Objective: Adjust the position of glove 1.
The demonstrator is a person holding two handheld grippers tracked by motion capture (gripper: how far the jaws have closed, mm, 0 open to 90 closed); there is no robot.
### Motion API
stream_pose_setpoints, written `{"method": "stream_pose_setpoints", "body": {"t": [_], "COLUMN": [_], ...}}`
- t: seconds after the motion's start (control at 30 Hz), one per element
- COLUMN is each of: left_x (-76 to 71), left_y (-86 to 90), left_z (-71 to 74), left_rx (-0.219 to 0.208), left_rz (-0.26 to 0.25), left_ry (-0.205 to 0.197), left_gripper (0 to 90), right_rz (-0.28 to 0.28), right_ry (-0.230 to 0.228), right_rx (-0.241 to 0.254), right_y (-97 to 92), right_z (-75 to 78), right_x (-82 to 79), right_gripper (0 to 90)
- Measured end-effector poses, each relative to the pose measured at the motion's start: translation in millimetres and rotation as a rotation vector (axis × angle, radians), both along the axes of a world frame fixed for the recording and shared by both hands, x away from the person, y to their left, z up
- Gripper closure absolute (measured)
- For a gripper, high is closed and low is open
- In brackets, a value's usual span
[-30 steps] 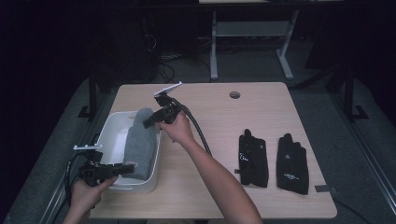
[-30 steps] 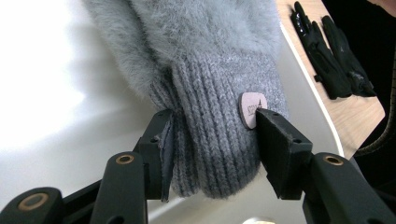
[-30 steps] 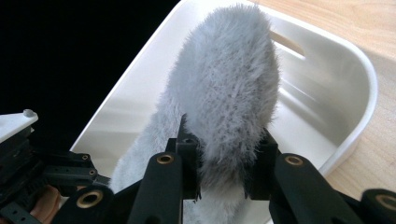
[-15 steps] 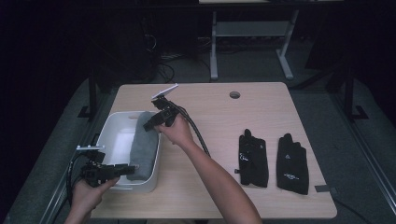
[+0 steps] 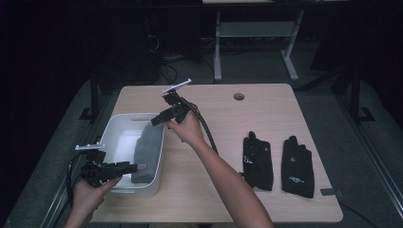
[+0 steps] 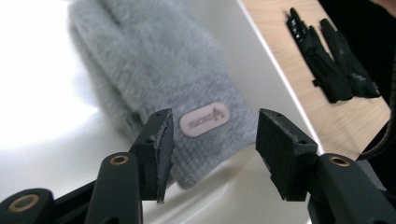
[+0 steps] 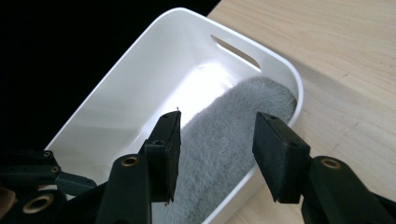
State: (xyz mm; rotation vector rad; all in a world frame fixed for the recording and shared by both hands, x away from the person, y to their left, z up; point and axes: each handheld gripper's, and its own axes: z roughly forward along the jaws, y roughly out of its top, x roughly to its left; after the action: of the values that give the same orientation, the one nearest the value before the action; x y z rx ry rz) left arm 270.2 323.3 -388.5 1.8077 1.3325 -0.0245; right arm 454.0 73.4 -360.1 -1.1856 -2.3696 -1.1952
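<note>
High view shows the grey glove (image 5: 147, 151) now lying flat inside the white bin (image 5: 114, 130), along its right wall, while one second ago it stood up from the bin, held at its top by the right gripper (image 5: 164, 118). The jaws of this gripper have just been opening and it now hangs a little above the far end of the bin with nothing between them. The left gripper (image 5: 135, 167) is at the near end of the bin; its jaws have also been opening and they do not press on the glove. So the glove seems to be delivered, and the two black gloves (image 5: 278, 164) on the table (image 5: 266, 109) probably come next.

Left gripper view gives a detail which the high view cannot: a small pink label (image 6: 204, 120) on the knitted cuff of the glove, just between the open jaws. Right gripper view shows the fluffy fingertip end touching the bin's far corner, near the handle slot (image 7: 235, 51).
</note>
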Motion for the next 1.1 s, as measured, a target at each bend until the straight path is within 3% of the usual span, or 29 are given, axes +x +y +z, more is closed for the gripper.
{"method": "stream_pose_setpoints", "body": {"t": [0.47,0.67,1.1], "left_x": [5.0,5.8,11.6], "left_y": [-10.7,-19.2,-46.0], "left_z": [20.3,26.3,35.9], "left_rx": [-0.030,-0.073,-0.079], "left_rz": [-0.033,-0.052,-0.113], "left_ry": [-0.048,-0.067,-0.077], "left_gripper": [45.0,43.4,41.3], "right_rz": [-0.002,0.009,-0.002], "right_ry": [-0.003,-0.011,-0.025], "right_rx": [0.065,0.079,0.097], "right_y": [-27.2,-34.7,-65.0], "right_z": [11.4,15.6,19.9], "right_x": [-3.6,-7.8,-12.8], "right_gripper": [50.0,49.3,48.1]}}
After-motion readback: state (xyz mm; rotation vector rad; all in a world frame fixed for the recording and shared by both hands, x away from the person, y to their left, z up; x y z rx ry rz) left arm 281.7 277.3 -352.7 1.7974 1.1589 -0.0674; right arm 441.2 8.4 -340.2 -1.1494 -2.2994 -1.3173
